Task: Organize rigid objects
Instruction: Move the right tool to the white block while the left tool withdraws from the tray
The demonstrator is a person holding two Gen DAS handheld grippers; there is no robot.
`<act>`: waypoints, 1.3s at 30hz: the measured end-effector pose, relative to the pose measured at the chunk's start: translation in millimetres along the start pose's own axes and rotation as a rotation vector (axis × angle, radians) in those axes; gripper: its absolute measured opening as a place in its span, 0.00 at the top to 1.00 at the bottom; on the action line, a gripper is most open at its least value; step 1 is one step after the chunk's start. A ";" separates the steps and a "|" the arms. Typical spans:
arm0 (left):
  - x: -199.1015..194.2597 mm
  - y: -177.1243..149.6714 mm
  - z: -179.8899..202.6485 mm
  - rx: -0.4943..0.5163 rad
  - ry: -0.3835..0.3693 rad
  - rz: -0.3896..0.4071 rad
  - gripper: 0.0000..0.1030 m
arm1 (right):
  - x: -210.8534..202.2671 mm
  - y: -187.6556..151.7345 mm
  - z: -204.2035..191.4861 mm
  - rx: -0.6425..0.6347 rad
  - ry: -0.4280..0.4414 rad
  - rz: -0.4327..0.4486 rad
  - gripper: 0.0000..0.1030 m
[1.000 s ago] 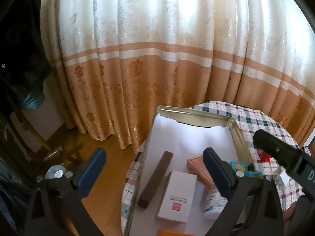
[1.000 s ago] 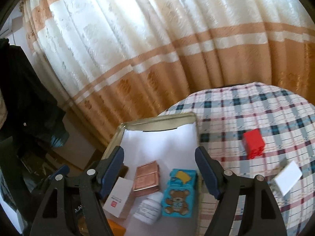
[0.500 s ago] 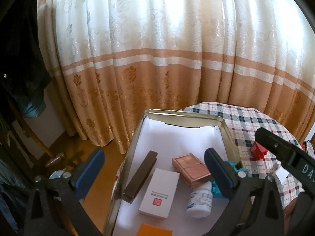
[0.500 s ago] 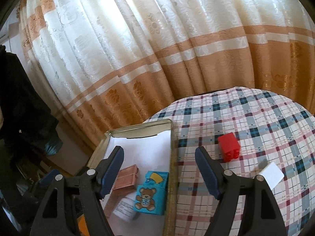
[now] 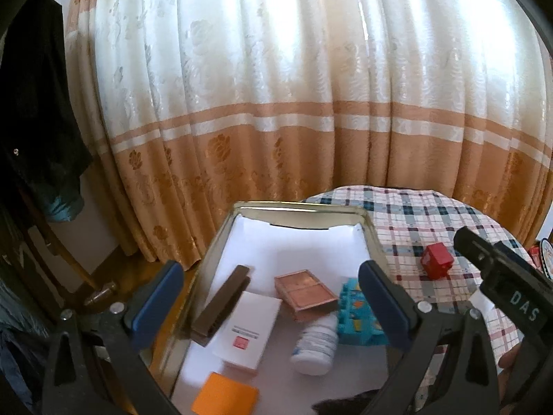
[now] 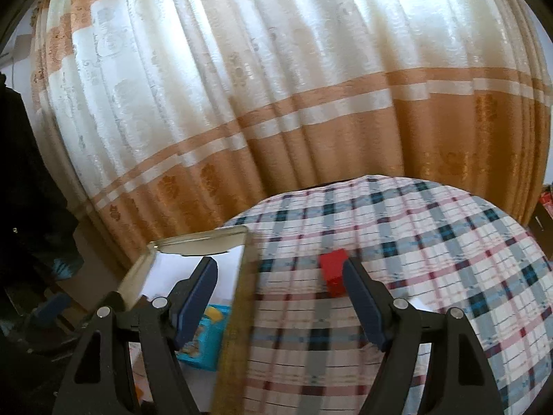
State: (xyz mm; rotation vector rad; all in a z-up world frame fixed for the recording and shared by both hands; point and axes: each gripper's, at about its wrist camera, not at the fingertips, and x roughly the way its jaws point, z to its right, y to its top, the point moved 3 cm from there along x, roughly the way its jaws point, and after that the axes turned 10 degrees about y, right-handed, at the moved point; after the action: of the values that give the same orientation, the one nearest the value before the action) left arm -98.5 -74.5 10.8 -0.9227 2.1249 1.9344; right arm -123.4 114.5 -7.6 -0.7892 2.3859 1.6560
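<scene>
Both cameras are looking forward and slightly downward from just behind their grippers, facing the curtain [image 5: 276, 86] filling the upper frame. The left view is sitting close over the tray [image 5: 221, 238] at lower centre. The right view is looking over the checked counter [image 6: 432, 242], tray at lower left. Both are sharing the tray, the counter and the red block [image 5: 437, 259].

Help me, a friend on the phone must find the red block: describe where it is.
Find the round table under the plaid tablecloth, in front of the curtain. A metal tray of boxes sits at its left; the red block stands alone on the cloth just right of the tray. It is the only red cube, outside the tray.
</scene>
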 end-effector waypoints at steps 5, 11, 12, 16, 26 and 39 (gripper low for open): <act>-17.9 -3.4 18.1 -0.005 -0.020 0.031 0.01 | -12.2 -2.0 23.4 0.001 -0.049 0.024 0.25; -31.6 -9.2 48.4 0.033 -0.066 0.040 0.01 | -26.2 -2.9 52.7 0.014 -0.102 0.040 0.25; -33.3 -10.8 53.7 0.041 -0.073 0.038 0.01 | -27.7 -3.2 57.9 0.019 -0.110 0.039 0.25; -40.2 -16.5 73.6 0.070 -0.109 0.032 0.01 | -34.4 -3.9 78.3 0.041 -0.143 0.031 0.25; -51.4 -29.4 106.3 0.147 -0.168 0.002 0.01 | -48.5 -1.9 121.4 0.057 -0.228 -0.033 0.25; -51.2 -38.7 104.9 0.158 -0.135 -0.058 0.01 | -6.0 -22.8 117.5 -0.008 -0.141 -0.293 0.25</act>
State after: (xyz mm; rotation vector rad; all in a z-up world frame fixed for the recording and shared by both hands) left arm -69.4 41.9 -16.3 -0.7913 2.1129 1.7205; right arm -128.7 216.7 -69.9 -0.9370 2.0569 1.5483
